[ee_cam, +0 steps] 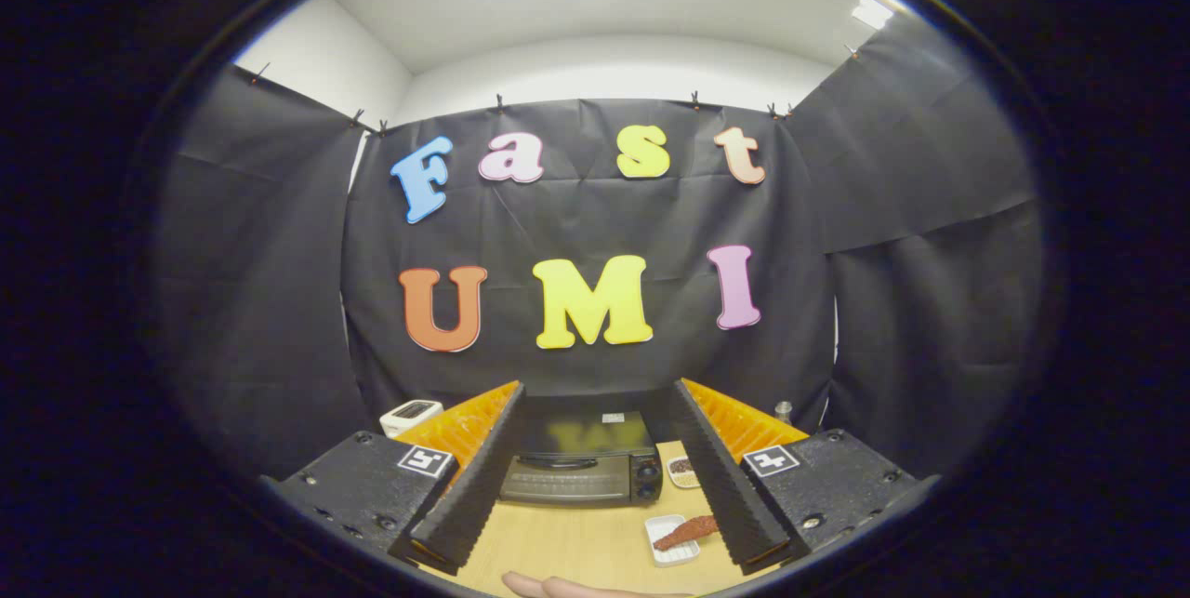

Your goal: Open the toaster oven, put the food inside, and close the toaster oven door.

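The gripper (595, 477) is spread wide, holding nothing, with the closed toaster oven (578, 466) between its fingers. No lettering on it is legible. A tray (671, 550) of food (686, 533) sits nearby.

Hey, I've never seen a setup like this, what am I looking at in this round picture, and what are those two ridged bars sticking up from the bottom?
The picture comes from a fisheye camera mounted on a hand-held gripper, looking forward along its two fingers. Those ridged bars are the fingers; they stand open with nothing between them, so nothing is held.

Ahead of them, on a wooden table, sits a dark toaster oven with its door closed and knobs on its right side. In front of the oven, near the right finger, a small white tray holds a reddish-brown piece of food. A small dish sits beside the oven, and a white appliance stands beyond the left finger. A person's hand rests on the table's near edge.
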Demonstrator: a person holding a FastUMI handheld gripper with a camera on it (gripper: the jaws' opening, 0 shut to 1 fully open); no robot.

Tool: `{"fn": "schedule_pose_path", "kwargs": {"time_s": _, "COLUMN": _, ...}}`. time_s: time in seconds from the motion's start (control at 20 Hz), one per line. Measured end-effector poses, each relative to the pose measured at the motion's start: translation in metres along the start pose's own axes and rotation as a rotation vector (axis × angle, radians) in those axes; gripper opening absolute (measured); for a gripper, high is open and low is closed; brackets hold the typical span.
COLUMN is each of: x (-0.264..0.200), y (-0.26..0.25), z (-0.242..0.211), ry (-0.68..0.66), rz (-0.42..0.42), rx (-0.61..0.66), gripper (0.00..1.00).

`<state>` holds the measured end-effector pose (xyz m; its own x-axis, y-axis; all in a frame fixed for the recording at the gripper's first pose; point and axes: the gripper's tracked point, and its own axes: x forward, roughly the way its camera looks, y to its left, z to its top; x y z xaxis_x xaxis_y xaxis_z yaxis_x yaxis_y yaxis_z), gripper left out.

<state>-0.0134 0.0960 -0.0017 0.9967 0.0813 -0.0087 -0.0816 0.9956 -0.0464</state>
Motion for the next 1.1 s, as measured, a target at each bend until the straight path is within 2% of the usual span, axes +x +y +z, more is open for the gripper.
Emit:
{"fn": "schedule_pose_path", "kwargs": {"time_s": 0.25, "x": 0.017, "y": 0.012, "z": -0.007, "ry": 0.011, "rz": 0.012, "rx": -0.004, "gripper": 0.98}}
{"fn": "schedule_pose_path", "kwargs": {"time_s": 0.5, "x": 0.075, "y": 0.038, "z": -0.046, "ry": 0.100, "rz": 0.051, "rx": -0.046, "gripper": 0.99}}
{"fn": "schedule_pose_path", "kwargs": {"time_s": 0.85, "x": 0.175, "y": 0.035, "z": -0.128, "ry": 0.236, "rz": -0.021, "rx": -0.077, "gripper": 0.99}}
{"fn": "schedule_pose_path", "kwargs": {"time_s": 1.1, "x": 0.234, "y": 0.029, "z": -0.193, "ry": 0.369, "rz": -0.030, "rx": -0.063, "gripper": 0.99}}
